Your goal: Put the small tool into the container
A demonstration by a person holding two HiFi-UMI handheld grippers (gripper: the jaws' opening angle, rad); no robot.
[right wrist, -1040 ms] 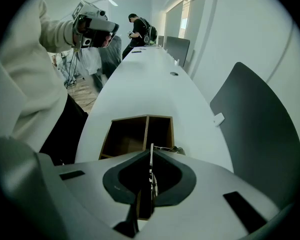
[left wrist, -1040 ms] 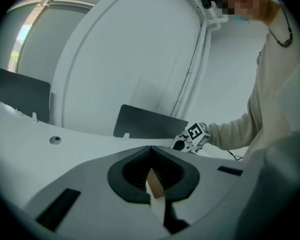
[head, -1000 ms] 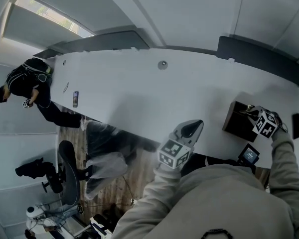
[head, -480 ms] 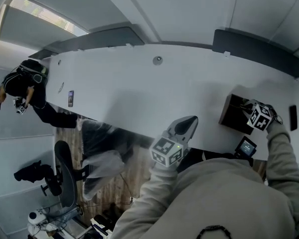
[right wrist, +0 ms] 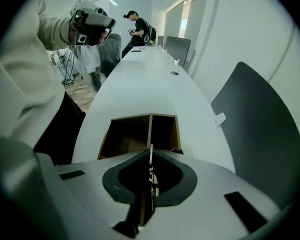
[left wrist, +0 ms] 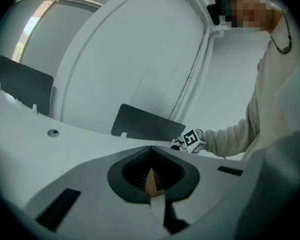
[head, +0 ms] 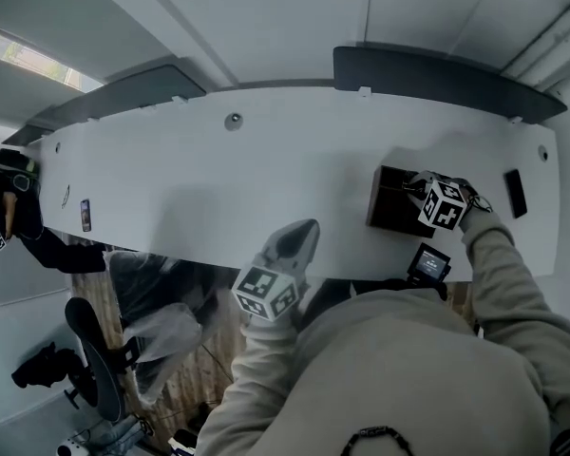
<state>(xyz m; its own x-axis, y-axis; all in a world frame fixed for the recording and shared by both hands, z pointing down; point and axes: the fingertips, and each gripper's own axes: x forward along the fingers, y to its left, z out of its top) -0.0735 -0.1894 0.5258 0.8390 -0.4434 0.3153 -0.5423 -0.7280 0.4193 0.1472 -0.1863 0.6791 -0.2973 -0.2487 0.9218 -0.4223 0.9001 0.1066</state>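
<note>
Right gripper: jaws pressed together on the small tool, a thin silvery sliver pinched upright between the pads. Gripper tilted steeply down at the near rim of the container, an open wooden box with two compartments. Tool lines up with the divider; which compartment it is over, cannot tell.

Left gripper: jaws closed tip to tip, hanging over the near edge of the table, well apart from the box.

Table long, white. Small dark screen device just beside the box at the table edge. Dark panel stands behind. Another person at the far end.
</note>
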